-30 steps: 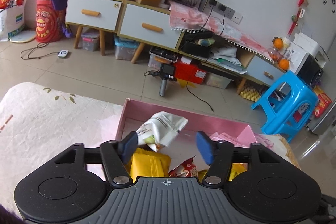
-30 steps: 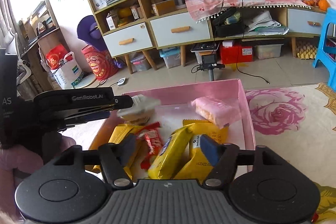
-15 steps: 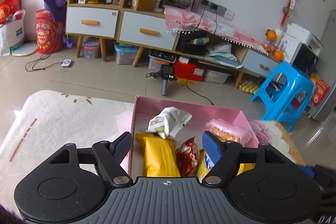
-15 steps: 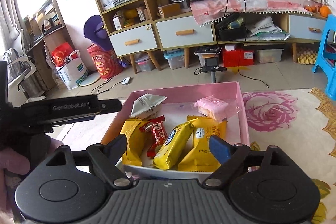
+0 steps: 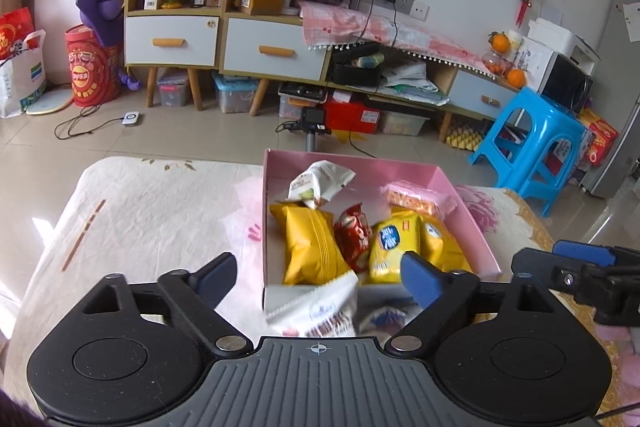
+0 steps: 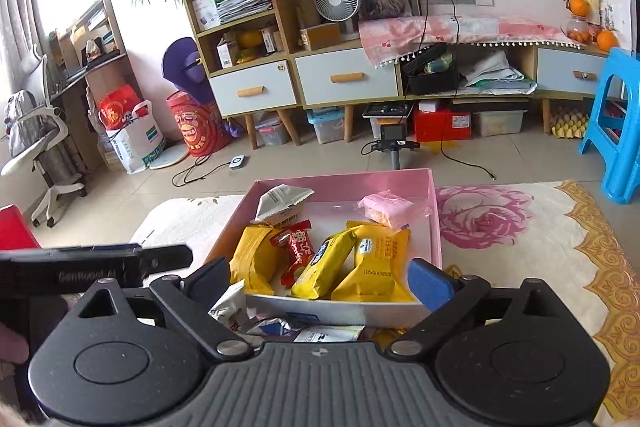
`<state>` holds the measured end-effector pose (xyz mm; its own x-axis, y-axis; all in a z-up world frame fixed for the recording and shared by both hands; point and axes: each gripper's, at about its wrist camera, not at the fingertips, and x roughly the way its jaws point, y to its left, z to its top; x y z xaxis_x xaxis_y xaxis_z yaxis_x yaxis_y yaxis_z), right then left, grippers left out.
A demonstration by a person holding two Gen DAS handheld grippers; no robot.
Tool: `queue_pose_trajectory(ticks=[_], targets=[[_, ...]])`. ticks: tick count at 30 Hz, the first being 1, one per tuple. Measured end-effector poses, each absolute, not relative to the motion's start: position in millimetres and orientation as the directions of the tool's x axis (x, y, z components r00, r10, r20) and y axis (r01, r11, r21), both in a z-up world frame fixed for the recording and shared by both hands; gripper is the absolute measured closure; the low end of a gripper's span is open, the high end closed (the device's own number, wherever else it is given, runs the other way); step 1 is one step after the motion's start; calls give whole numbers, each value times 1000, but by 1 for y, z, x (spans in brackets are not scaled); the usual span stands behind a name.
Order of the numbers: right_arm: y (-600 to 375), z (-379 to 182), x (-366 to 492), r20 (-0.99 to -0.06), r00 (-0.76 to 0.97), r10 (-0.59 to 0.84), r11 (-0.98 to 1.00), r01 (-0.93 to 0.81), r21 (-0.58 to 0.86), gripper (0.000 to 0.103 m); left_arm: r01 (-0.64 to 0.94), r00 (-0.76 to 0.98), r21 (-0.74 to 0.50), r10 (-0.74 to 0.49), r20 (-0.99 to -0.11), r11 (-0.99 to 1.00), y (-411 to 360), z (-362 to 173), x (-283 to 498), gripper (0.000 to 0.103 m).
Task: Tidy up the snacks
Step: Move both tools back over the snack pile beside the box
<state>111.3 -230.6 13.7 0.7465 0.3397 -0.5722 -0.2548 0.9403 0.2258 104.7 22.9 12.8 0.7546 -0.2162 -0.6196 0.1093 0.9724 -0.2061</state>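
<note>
I note both tongs opening wide, holding nothing. Loose white snack packet lies at 6 o'clock outside the pink box, between the left gripper fingers; right gripper comparably near.

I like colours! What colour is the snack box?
Pink box, seen best in the right wrist view.

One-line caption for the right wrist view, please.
Right gripper, jaws opening and empty, before pink box of snack packets.
</note>
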Motion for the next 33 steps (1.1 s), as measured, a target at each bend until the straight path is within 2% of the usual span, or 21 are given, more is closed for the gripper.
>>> queue_pose_trajectory(ticks=[5, 11, 16, 25, 33], targets=[[-228, 13, 97, -567, 754, 333, 943, -258, 211, 10, 124, 749, -208, -229, -622, 970, 25, 11, 84, 5], [-226, 2, 84, -564, 755, 335, 942, -277, 188, 9, 139, 732, -194, -233, -641, 971, 26, -3, 63, 4], [-217, -6, 72, -574, 756, 314, 942, -325, 88, 9, 126, 694, -194, -226, -683, 973, 33, -14, 54, 3], [-207, -31, 45, -611, 726, 315, 903, -427, -42, 8, 135, 696, -149, -200, -690, 980, 45, -29, 41, 3], [-212, -49, 41, -657, 701, 278, 905, -421, -67, 8, 264, 672, -115, -269, -690, 958, 28, -46, 41, 3]])
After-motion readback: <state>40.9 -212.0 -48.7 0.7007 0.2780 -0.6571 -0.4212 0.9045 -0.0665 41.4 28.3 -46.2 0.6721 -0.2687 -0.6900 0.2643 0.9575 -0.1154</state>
